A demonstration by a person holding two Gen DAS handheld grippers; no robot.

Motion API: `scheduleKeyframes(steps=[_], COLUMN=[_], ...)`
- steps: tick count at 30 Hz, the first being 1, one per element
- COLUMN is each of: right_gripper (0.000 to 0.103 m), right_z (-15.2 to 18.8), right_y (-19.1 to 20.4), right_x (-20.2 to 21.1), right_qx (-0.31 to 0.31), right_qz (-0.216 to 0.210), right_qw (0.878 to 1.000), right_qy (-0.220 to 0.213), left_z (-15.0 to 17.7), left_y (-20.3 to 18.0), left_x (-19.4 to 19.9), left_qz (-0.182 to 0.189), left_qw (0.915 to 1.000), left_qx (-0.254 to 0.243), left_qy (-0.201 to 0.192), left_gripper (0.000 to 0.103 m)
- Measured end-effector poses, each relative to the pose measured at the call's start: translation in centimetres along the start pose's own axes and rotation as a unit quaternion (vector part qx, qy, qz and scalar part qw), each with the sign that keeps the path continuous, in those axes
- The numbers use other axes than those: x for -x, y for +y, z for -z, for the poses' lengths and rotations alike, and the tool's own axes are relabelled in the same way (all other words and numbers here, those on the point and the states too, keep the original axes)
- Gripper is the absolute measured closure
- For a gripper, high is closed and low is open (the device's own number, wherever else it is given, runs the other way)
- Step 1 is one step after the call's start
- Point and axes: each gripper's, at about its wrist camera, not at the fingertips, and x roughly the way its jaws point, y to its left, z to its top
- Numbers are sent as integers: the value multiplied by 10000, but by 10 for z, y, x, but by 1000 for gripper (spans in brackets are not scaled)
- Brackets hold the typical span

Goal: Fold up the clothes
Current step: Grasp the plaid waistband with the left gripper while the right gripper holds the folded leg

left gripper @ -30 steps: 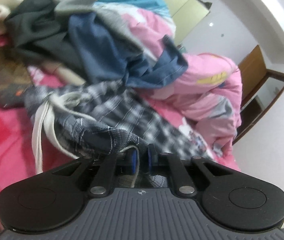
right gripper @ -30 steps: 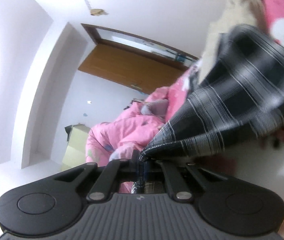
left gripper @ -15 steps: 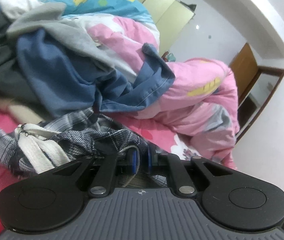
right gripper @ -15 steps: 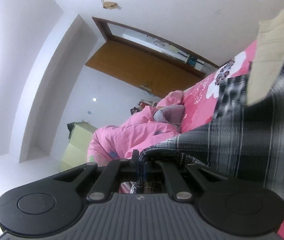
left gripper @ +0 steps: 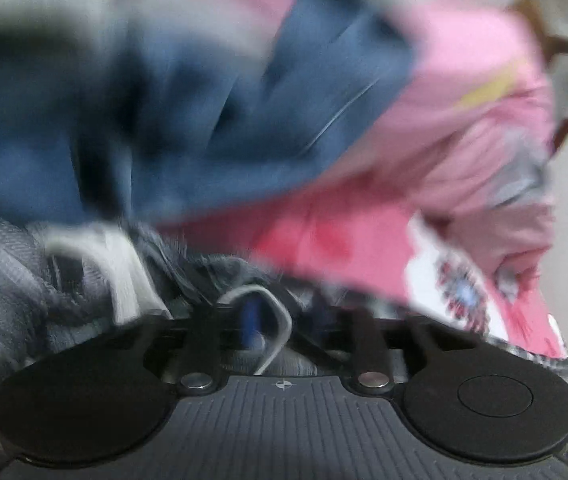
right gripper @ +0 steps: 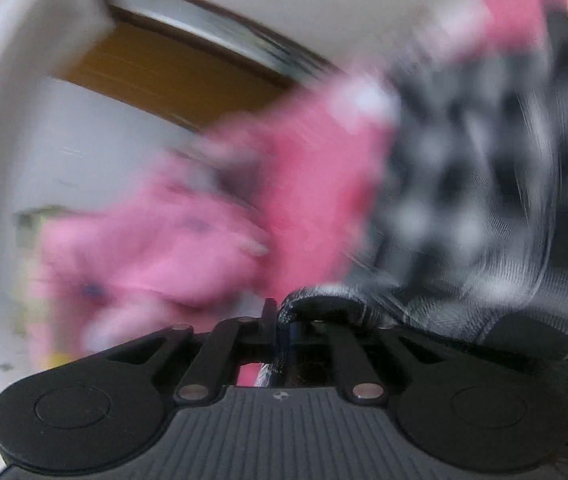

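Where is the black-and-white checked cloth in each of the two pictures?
Left wrist: the checked cloth lies bunched at lower left, just past the left gripper.
Right wrist: it fills the right side, a fold reaching the right gripper.
Shared landmark: the pink quilt.

Both units same build: left gripper and right gripper have a grey ribbed housing with a small crosshair mark at centre, black rounded side lobes with a circular recess, black linkage arms on silver pivot screws. Left shows a blue pad.
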Motion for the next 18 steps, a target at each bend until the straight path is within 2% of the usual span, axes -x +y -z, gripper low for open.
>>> scheduleKeyframes(steps=[1,2,3,4,6,9,12,15,16,18], right_gripper=[87,83,75,61,51,50,48,46,45,45], right_z=[1,3,5,7,13,22,38,63,75,101], right_y=[-4,-6,-9,-7,0,13,26,36,38,39], right_x=[-7,-11,-14,-9,7,39,74,106,114,124], right_qx=[-131,-178,-225,-150,98,513,849,1122,1185,1262], right_qz=[121,170,219,195,90,163,-44,-337,-432,-557], right_qw=[9996,9991,9984,9985,9987,9971,9948,9887,9859,9783], right_qy=[203,332,460,494,486,533,569,931,1100,1548], left_z=[-5,-9,-11,-11,-11,-8,6,20,26,39], left_y=[10,19,27,34,40,33,21,8,5,1], left_x=[-6,-4,1,5,15,34,70,107,120,144], left_qz=[170,456,745,988,1174,1138,1363,1612,1664,1687], left_qw=[9985,9949,9900,9842,9775,9816,9841,9840,9840,9848], left_qx=[463,867,1184,1464,1752,1529,1124,704,575,352], left_qy=[221,231,168,97,-17,-84,-183,-285,-278,-226], left_gripper=[53,45,34,32,31,31,27,15,9,5])
